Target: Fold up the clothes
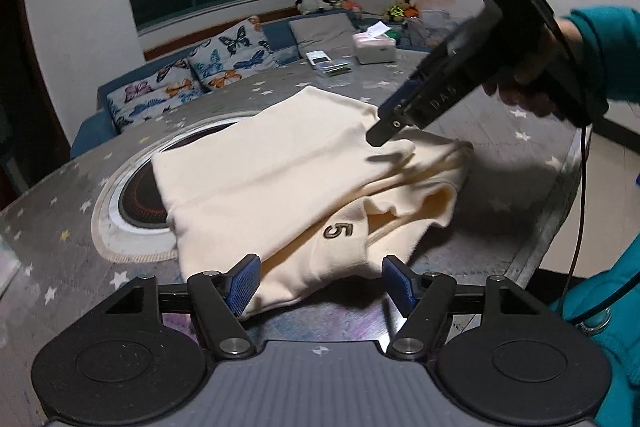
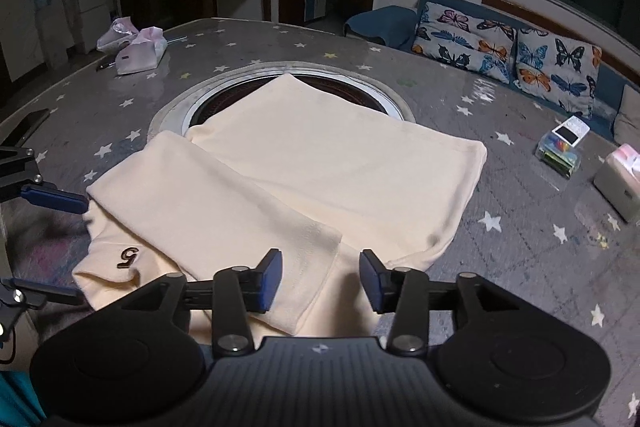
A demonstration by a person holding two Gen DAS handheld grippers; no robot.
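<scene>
**Both claws open over the cream garment**

We see a cream garment [image 2: 320,171] lying partly folded on the grey, star-patterned worktop [image 2: 520,247], its far edge covering part of a round, dark inset ring [image 2: 224,99] in the middle of the surface. One flap is laid diagonally over the rest, and a small embroidered "5" [image 1: 339,230] shows on the layer nearest our left side.

Our left claw [image 1: 320,283] stands with its blue pads [image 1: 243,283] well apart. The near edge of the garment lies between them, but the pads do not press on it. In the right wrist view the same claw shows at the left border, its fingers on either side of the garment's corner.

Our right claw [image 2: 320,281] is also parted, less widely. The folded flap's near corner lies under and between its pads [image 2: 269,281], yet nothing is gripped. From the left wrist view we see this claw angled down over the garment's far right part, held by a hand [image 1: 532,83] in a teal sleeve [image 1: 604,51].

Farther off on the worktop are a pink tissue pack [image 2: 140,55], a white box [image 2: 618,183] and a small clear case [image 2: 560,151]. Butterfly-print cushions [image 2: 508,47] line a blue sofa beyond.
</scene>
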